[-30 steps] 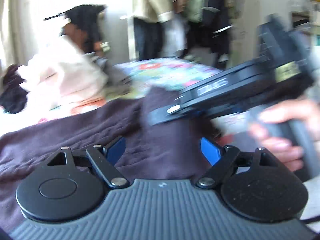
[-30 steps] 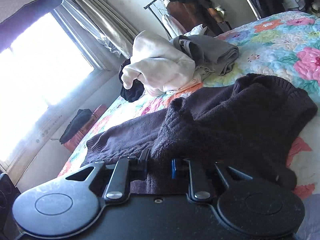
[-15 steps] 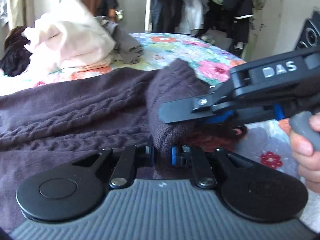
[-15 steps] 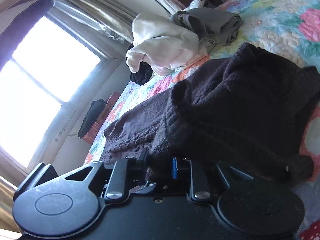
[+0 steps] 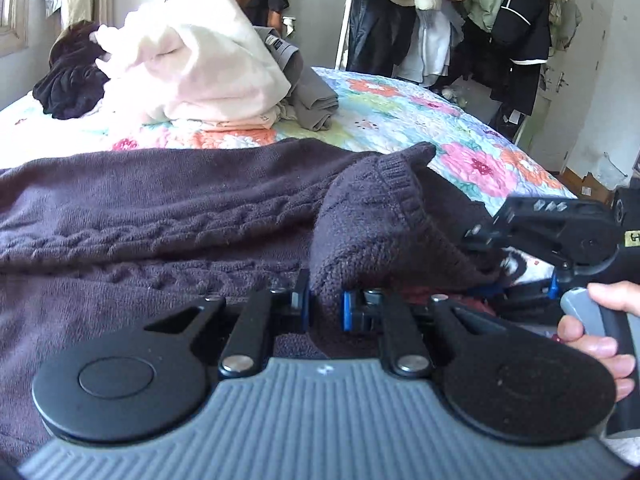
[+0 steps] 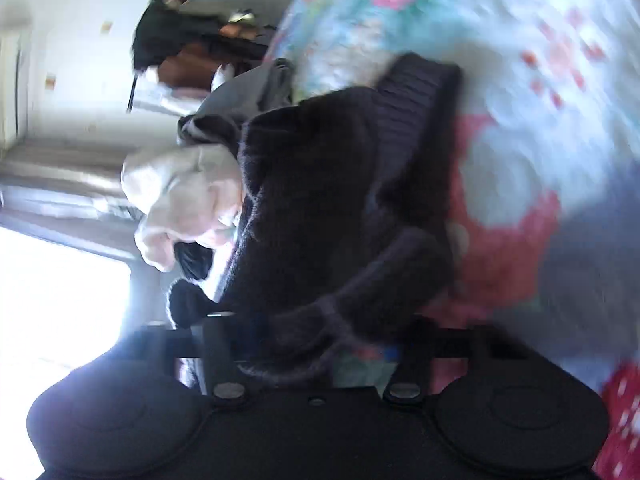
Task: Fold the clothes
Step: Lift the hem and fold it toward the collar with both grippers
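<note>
Left tongs [image 5: 324, 306] sit nearly shut, the blue pads pinching a raised fold of the sweater [image 5: 160, 216] right at my near edge. A second ago they hung wide open above the knit with nothing in them, so this grip is new. Right tongs [image 6: 326, 340] loosened half a second back and are closing again now. A thick roll of the same sweater lies between their fingers, but that view is smeared and tipped on its side, and I cannot tell whether the pads bite yet. From the left I see my right hand [image 5: 600, 340] on its handle, just beside the ribbed hem that curls up off the bed [image 5: 400, 120].

I judge that the sweater is about to be held at two points along one side. That is what I need before carrying the side over the body for a fold. I would want the right grip firm before lifting, or the heavy knit may slide out and sag.

Beyond the tongs, the sweater spreads dark and flat across the floral quilt, one cabled sleeve running off to the left. Farther back lies a heap: a white top [image 5: 208, 64], grey cloth [image 5: 312, 100] touching it, a dark bundle [image 5: 68, 84] by the window. Past the bed stands a rack [image 5: 440, 20] of hanging clothes.
</note>
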### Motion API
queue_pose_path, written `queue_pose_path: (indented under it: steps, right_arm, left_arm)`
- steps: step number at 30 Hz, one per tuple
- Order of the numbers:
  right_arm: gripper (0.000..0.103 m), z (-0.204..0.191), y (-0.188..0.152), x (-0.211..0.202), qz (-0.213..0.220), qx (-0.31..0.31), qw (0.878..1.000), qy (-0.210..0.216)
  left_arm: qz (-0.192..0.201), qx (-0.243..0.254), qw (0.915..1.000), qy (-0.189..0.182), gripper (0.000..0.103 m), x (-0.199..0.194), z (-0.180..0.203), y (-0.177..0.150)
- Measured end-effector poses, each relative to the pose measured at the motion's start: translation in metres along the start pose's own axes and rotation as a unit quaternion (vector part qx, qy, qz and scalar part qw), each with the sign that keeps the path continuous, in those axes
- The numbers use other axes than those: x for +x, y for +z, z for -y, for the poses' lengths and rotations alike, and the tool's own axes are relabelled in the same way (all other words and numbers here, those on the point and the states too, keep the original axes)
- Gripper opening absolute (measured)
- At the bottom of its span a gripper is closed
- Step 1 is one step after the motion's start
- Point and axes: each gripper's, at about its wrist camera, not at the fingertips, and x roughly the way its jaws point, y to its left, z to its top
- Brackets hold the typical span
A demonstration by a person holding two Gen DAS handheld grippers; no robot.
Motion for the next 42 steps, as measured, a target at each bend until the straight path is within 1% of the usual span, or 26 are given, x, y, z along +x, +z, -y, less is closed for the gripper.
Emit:
queue_pose_path:
  steps: [2,3,5,7,11,13,15,17,18,19,20,21,23,24,26,27,29,31,32,33,35,37,38,40,41,42]
  right_arm:
    - [0.023,-0.018,0.003,-0.001,0.029,-0.055,0.998,-0.018]
    - [0.021,-0.03,0.006,-0.001,0.039,-0.092,0.995,-0.027]
    - [0.02,-0.062,0.01,-0.001,0.049,-0.182,0.981,-0.035]
    - [0.019,-0.097,0.011,0.0,0.044,-0.262,0.964,-0.02]
    - [0.019,-0.164,-0.011,0.016,-0.004,-0.379,0.925,0.025]
    - [0.019,-0.19,-0.032,0.029,-0.041,-0.425,0.902,0.06]
    - [0.019,-0.204,-0.057,0.046,-0.093,-0.461,0.878,0.086]
    - [0.02,-0.209,-0.076,0.065,-0.136,-0.482,0.862,0.077]
    - [0.023,-0.208,-0.082,0.071,-0.145,-0.482,0.862,0.064]
    - [0.024,-0.204,-0.085,0.076,-0.145,-0.475,0.867,0.05]
    - [0.025,-0.2,-0.084,0.077,-0.144,-0.461,0.875,0.043]
    - [0.033,-0.194,-0.081,0.076,-0.141,-0.441,0.885,0.042]
    - [0.039,-0.185,-0.072,0.068,-0.136,-0.407,0.902,0.052]
    - [0.041,-0.181,-0.068,0.063,-0.134,-0.39,0.909,0.058]
    - [0.043,-0.174,-0.062,0.049,-0.121,-0.369,0.919,0.068]
    - [0.044,-0.17,-0.06,0.04,-0.113,-0.36,0.923,0.074]
    - [0.047,-0.164,-0.057,0.028,-0.099,-0.337,0.932,0.089]
    - [0.056,-0.157,-0.053,0.018,-0.096,-0.301,0.943,0.105]
    - [0.068,-0.154,-0.052,0.013,-0.096,-0.283,0.947,0.118]
    - [0.076,-0.152,-0.051,0.01,-0.097,-0.268,0.949,0.135]
    - [0.078,-0.153,-0.05,0.006,-0.092,-0.255,0.952,0.146]
    - [0.078,-0.154,-0.048,0.007,-0.088,-0.257,0.955,0.121]
    - [0.078,-0.153,-0.047,0.008,-0.087,-0.263,0.956,0.102]
    - [0.078,-0.15,-0.044,0.013,-0.086,-0.275,0.956,0.059]
    - [0.078,-0.147,-0.042,0.015,-0.086,-0.275,0.957,0.039]
    - [0.078,-0.142,-0.039,0.019,-0.089,-0.268,0.959,0.029]
  left_arm:
    - [0.005,-0.004,0.9999,-0.009,0.013,-0.005,-0.001,0.001]
    - [0.01,0.0,0.9999,-0.01,0.013,-0.009,0.0,0.002]
    - [0.017,0.015,0.9997,-0.006,0.013,-0.019,0.003,0.003]
    - [0.016,0.013,0.9998,-0.005,0.013,-0.03,0.001,0.002]
    - [-0.022,-0.047,0.9984,-0.021,0.013,-0.042,-0.018,-0.006]
    - [-0.052,-0.073,0.9958,-0.014,0.013,-0.039,-0.028,-0.011]
    - [-0.074,-0.095,0.9927,0.003,0.013,-0.038,-0.039,-0.013]
    - [-0.079,-0.115,0.9902,0.009,0.013,-0.038,-0.048,-0.014]
    - [-0.081,-0.124,0.9888,0.01,0.013,-0.037,-0.052,-0.015]
    - [-0.085,-0.133,0.9875,0.008,0.013,-0.037,-0.055,-0.015]
    - [-0.088,-0.142,0.986,0.006,0.013,-0.036,-0.058,-0.016]
    - [-0.094,-0.153,0.9838,0.004,0.014,-0.034,-0.061,-0.017]
    - [-0.113,-0.182,0.9767,0.002,0.016,-0.028,-0.069,-0.021]
    - [-0.122,-0.201,0.972,0.001,0.019,-0.025,-0.074,-0.023]
    - [-0.136,-0.238,0.9616,-0.002,0.019,-0.02,-0.084,-0.026]
    - [-0.135,-0.248,0.9592,-0.006,0.019,-0.02,-0.087,-0.026]
    - [-0.126,-0.248,0.9605,-0.012,0.017,-0.023,-0.088,-0.023]
    - [-0.116,-0.233,0.9652,-0.025,0.016,-0.029,-0.084,-0.017]
    - [-0.111,-0.226,0.9673,-0.031,0.016,-0.033,-0.081,-0.014]
    - [-0.104,-0.217,0.9699,-0.035,0.016,-0.037,-0.078,-0.01]
    - [-0.096,-0.189,0.977,-0.026,0.016,-0.043,-0.071,-0.003]
    - [-0.111,-0.151,0.9822,-0.002,0.016,-0.047,-0.065,0.002]
    - [-0.117,-0.136,0.9838,0.0,0.016,-0.051,-0.064,0.005]
    - [-0.117,-0.115,0.9862,-0.021,0.018,-0.066,-0.066,0.012]
    - [-0.11,-0.106,0.9878,-0.027,0.018,-0.074,-0.067,0.015]
    - [-0.097,-0.097,0.9903,-0.023,0.019,-0.082,-0.067,0.018]
